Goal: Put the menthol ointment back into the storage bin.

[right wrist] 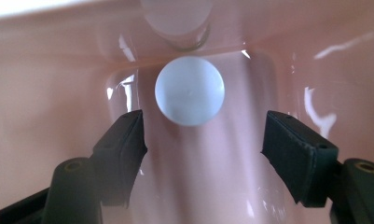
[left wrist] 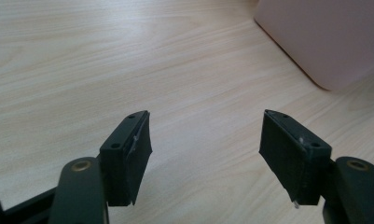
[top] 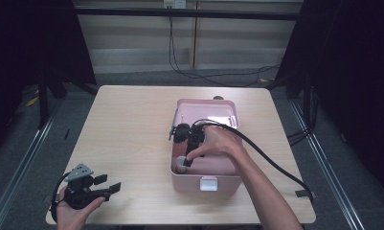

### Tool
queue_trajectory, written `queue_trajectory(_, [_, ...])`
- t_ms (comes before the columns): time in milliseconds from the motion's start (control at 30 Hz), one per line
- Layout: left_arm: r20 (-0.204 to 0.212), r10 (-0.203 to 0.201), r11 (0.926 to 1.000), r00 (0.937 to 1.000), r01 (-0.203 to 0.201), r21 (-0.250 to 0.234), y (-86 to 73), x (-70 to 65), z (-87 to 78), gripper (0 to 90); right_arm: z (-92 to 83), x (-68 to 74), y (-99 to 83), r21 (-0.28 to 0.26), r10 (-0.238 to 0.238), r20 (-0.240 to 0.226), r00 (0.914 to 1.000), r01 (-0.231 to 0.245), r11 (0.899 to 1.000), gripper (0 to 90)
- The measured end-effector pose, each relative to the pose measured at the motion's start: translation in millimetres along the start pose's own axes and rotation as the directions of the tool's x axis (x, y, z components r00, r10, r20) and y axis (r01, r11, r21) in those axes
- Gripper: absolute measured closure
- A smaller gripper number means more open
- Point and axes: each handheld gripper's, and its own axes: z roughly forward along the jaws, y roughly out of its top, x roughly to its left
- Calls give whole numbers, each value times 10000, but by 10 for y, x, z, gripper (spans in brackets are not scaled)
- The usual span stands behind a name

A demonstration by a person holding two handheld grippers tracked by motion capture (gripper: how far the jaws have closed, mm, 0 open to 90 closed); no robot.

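Observation:
An open pink box point(top: 228, 183) stands right of the table's middle, its lid point(top: 209, 111) tipped back. A pale round ball point(top: 181, 163) lies in the box's near left corner. My right gripper point(top: 186, 154) reaches down into the box just above it. In the right gripper view the ball point(right wrist: 190, 91) rests on the glossy pink floor point(right wrist: 208, 186) just beyond my open right gripper point(right wrist: 203, 135), touching neither pad. My left gripper point(top: 108, 183) sits at the table's near left corner, open over bare wood point(left wrist: 205, 140).
The pink box's outer corner point(left wrist: 324, 37) shows to the upper right in the left gripper view. A white latch point(top: 208, 183) sits on the box's front wall. A thick black cable point(top: 271, 160) trails from my right gripper across the box rim to the table's right edge.

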Motion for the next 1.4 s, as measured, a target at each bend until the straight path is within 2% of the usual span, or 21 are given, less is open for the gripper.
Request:
queue_trajectory(67, [16,-56,10000,10000,56,-51,-2,2,-1,335,-64,2,-53,-295,140,117,9998,-137,9995,299])
queue_trajectory(200, [45,27,10000,10000,-27,-11,-1,2,-4,326,-110,-3,-103,-537,229,200,9995,-218,9983,311])
queue_trajectory(267, [57,23,10000,10000,-23,-7,-2,4,-3,321,-134,7,-148,-831,474,203,9987,-456,9955,319])
queue_trajectory(333, [59,23,10000,10000,-23,-4,-2,5,-4,315,-140,7,-180,-984,502,147,9986,-485,9940,324])
queue_trajectory(700, [76,18,10000,10000,-18,-29,-3,1,-4,307,-227,45,-340,-1363,725,366,9967,-669,9884,332])
queue_trajectory(800, [85,49,10000,10000,-49,-18,-3,2,-4,307,-274,53,-443,-1760,970,450,9943,-876,9805,349])
queue_trajectory(1033, [45,71,10000,10000,-71,-23,-2,2,1,306,-333,42,-634,-2101,1356,234,9905,-1278,9693,349])
queue_trajectory(1100, [71,54,10000,10000,-54,-16,-1,-1,3,305,-343,39,-659,-2047,1400,225,9899,-1325,9698,344])
queue_trajectory(1200, [50,72,10000,10000,-72,3,-1,-2,7,305,-389,38,-759,-2208,1573,147,9874,-1503,9637,337])
queue_trajectory(1400, [60,48,10000,10000,-48,-5,0,-4,10,304,-446,60,-882,-2341,1687,312,9852,-1569,9595,337])
